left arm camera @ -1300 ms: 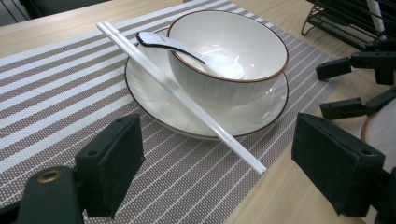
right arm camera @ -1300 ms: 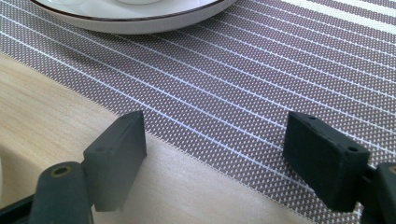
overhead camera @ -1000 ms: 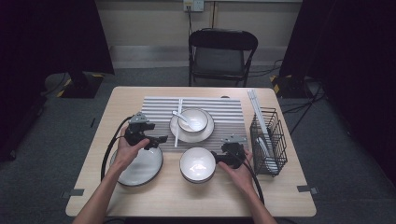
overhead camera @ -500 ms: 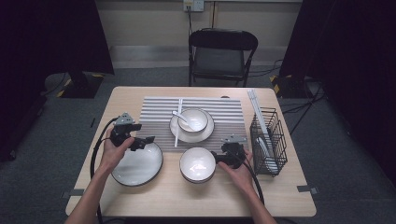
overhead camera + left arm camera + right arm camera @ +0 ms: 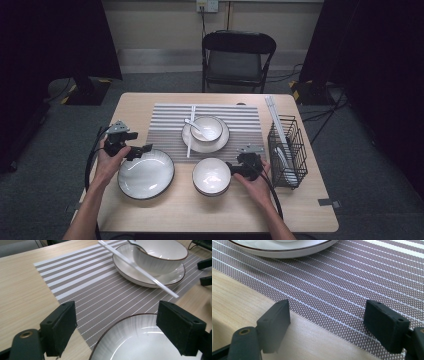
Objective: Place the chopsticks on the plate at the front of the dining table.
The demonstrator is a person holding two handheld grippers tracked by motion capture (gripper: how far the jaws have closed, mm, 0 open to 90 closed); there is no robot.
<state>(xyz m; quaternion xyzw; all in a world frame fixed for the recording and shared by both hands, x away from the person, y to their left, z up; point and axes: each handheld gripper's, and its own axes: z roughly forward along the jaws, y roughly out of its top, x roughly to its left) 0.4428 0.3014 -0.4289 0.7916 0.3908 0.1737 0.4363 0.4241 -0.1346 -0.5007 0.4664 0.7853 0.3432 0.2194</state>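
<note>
**Both grippers wide open beside the dishes, holding nothing**

The left gripper (image 5: 145, 148) hangs over the table's left part with its jaws spread wide and nothing between them. In its own view the near rim of the large plate (image 5: 150, 340) lies just below and between the jaws, not touching them. In the high view that plate (image 5: 146, 174) sits just right of the hand, its far edge overlapping the striped placemat (image 5: 165, 127).

The right gripper (image 5: 233, 169) is also fully open and empty. Its jaws point left at the small bowl (image 5: 211, 175), just beside the bowl's right rim; whether they touch it cannot be told. Its own view looks along the placemat's (image 5: 352, 282) near edge toward a saucer (image 5: 282, 250).

Farther out, on the placemat, stands a second bowl (image 5: 207, 128) on the saucer (image 5: 220, 142), with one spoon (image 5: 194, 125) resting in the bowl and a pair of white chopsticks (image 5: 190, 131) laid across the saucer's left side. At the table's right edge stands one wire basket (image 5: 291, 150) holding more utensils, too small to tell apart. Beyond the table (image 5: 250, 210) stands one folding chair (image 5: 237, 57)

In all: two bowls, one plate, one saucer, one spoon
</note>
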